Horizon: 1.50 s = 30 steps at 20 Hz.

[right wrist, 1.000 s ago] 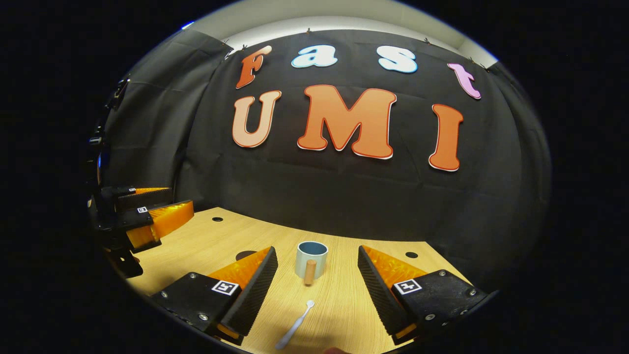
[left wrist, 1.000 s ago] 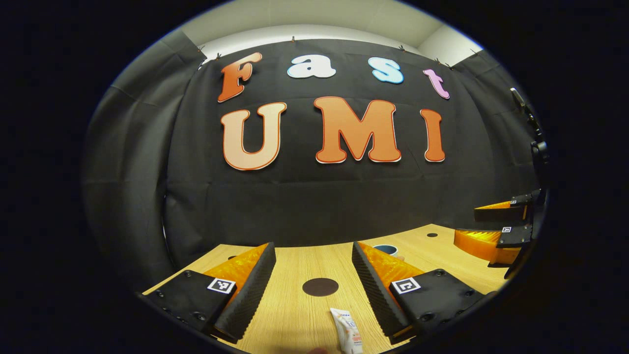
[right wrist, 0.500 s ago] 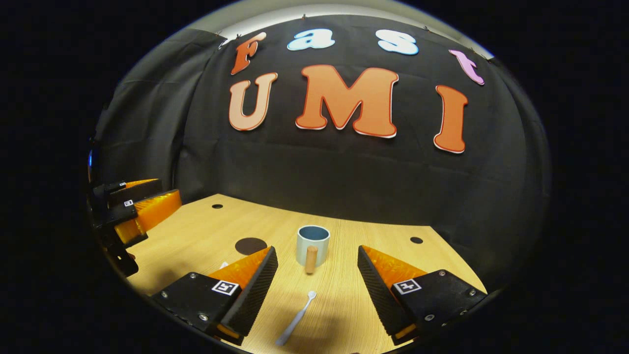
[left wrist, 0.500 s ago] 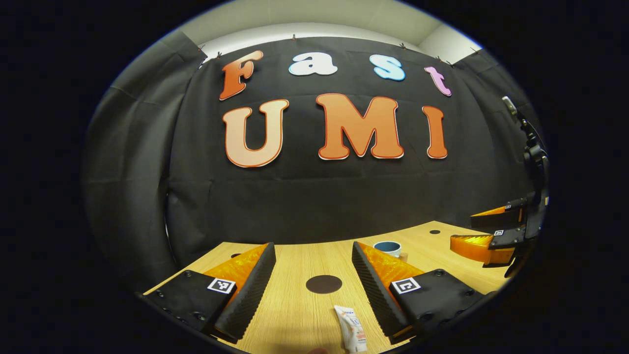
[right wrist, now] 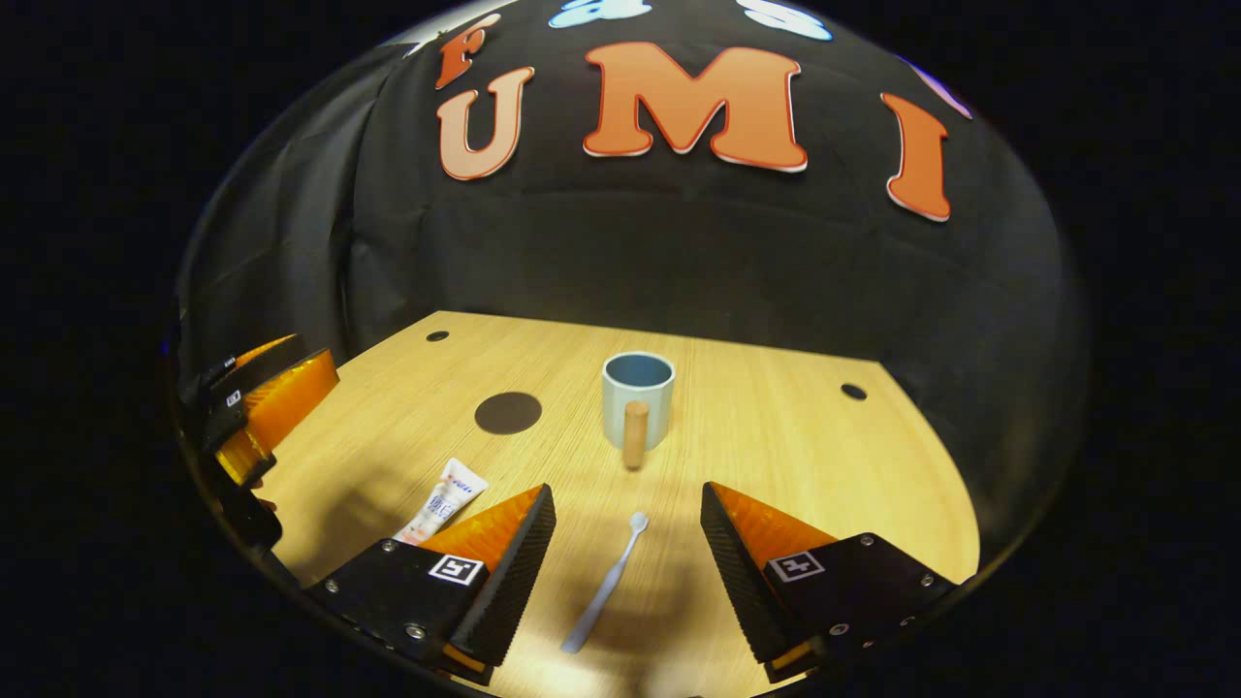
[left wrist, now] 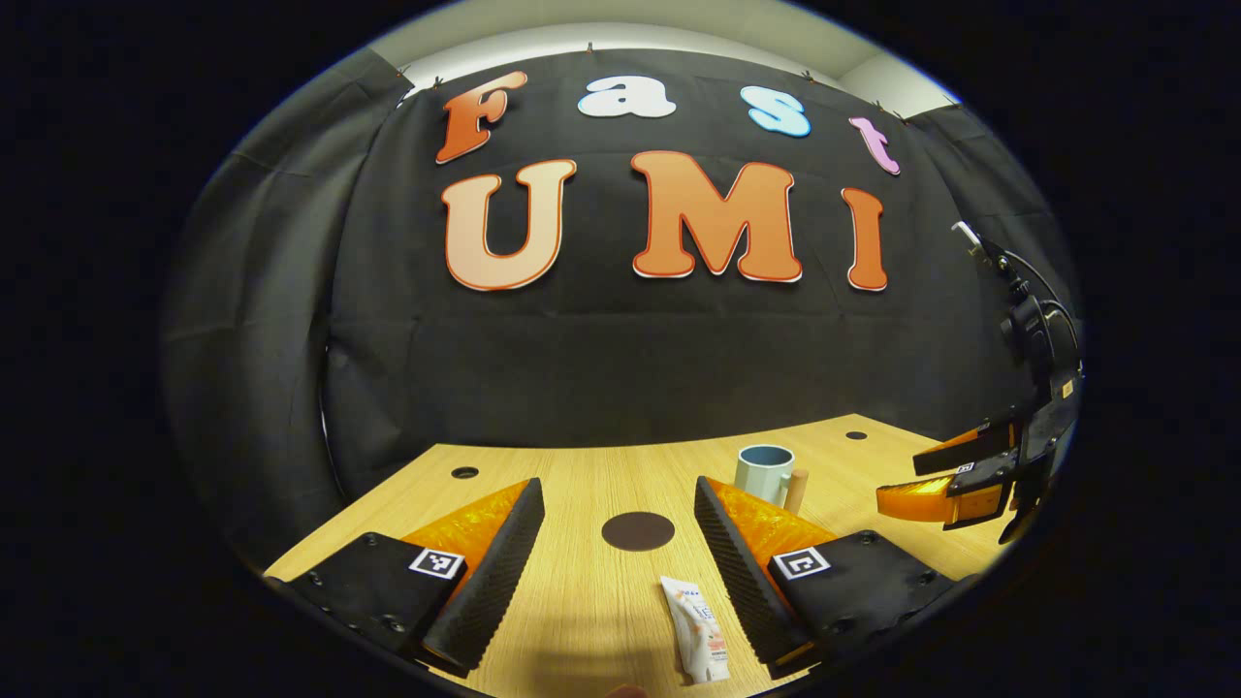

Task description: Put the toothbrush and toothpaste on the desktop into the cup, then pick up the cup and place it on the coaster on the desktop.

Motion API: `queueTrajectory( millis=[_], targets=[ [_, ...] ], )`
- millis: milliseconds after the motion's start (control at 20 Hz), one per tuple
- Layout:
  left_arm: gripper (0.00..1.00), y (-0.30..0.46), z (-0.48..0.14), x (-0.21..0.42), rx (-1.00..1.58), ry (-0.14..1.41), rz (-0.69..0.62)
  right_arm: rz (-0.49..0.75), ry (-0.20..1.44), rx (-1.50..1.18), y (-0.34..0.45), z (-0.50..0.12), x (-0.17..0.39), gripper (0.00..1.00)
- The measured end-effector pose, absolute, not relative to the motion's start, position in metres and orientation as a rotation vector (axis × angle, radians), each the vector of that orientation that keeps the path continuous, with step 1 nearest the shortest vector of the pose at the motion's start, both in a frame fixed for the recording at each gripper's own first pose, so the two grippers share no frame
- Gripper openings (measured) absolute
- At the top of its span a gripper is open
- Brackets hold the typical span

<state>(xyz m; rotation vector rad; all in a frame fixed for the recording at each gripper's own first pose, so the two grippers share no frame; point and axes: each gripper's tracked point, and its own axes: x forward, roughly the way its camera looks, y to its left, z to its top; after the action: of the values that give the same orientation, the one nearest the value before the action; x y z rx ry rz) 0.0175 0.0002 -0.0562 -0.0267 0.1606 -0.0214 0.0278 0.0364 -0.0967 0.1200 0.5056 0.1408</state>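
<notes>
In the right gripper view a pale blue cup (right wrist: 637, 396) with a wooden handle stands mid-table, and a white toothbrush (right wrist: 606, 585) lies on the wood between my open right gripper's (right wrist: 628, 506) fingers, head toward the cup. A white toothpaste tube (right wrist: 441, 500) lies to the left, with the round dark coaster (right wrist: 508, 412) beyond it. In the left gripper view my open left gripper (left wrist: 619, 496) hovers over the toothpaste tube (left wrist: 700, 629), which lies close to its right finger. The coaster (left wrist: 637, 530) sits ahead, the cup (left wrist: 764, 472) farther right. The right gripper (left wrist: 948, 480) shows at the right edge.
The wooden desktop (right wrist: 776, 436) has small dark holes near its far corners (right wrist: 853, 391). Black cloth walls close the far and side edges. The left gripper (right wrist: 267, 407) hangs at the left edge of the right gripper view. A camera mount (left wrist: 1033, 320) stands at right.
Both grippers have tilted down toward the table, the right one much more. The toothbrush now lies farther in between the right fingers, and the toothpaste has come into the right gripper view.
</notes>
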Motion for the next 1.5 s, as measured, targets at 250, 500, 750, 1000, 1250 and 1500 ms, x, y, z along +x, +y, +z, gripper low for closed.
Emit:
queueTrajectory(
  millis=[250,500,750,1000,1250,1500],
  targets=[
    [1.00,-0.004,-0.074,0.016,-0.041,0.224,-0.048,0.131,0.622,0.077,0.038,-0.122,0.026,0.83],
    [1.00,-0.010,-0.087,0.012,-0.048,0.287,-0.082,0.160,0.753,0.092,0.045,-0.153,0.020,0.71],
    [1.00,-0.020,-0.116,0.011,-0.033,0.375,-0.101,0.182,0.855,0.064,0.047,-0.171,0.014,0.67],
    [1.00,-0.031,-0.141,0.014,-0.043,0.480,-0.112,0.168,0.956,0.037,0.047,-0.195,0.013,0.67],
    [1.00,-0.042,-0.172,0.018,-0.038,0.621,-0.140,0.172,1.010,0.047,0.051,-0.205,0.013,0.67],
    [1.00,-0.057,-0.197,0.012,-0.035,0.759,-0.187,0.179,1.041,0.067,0.052,-0.209,0.011,0.68]
  ],
)
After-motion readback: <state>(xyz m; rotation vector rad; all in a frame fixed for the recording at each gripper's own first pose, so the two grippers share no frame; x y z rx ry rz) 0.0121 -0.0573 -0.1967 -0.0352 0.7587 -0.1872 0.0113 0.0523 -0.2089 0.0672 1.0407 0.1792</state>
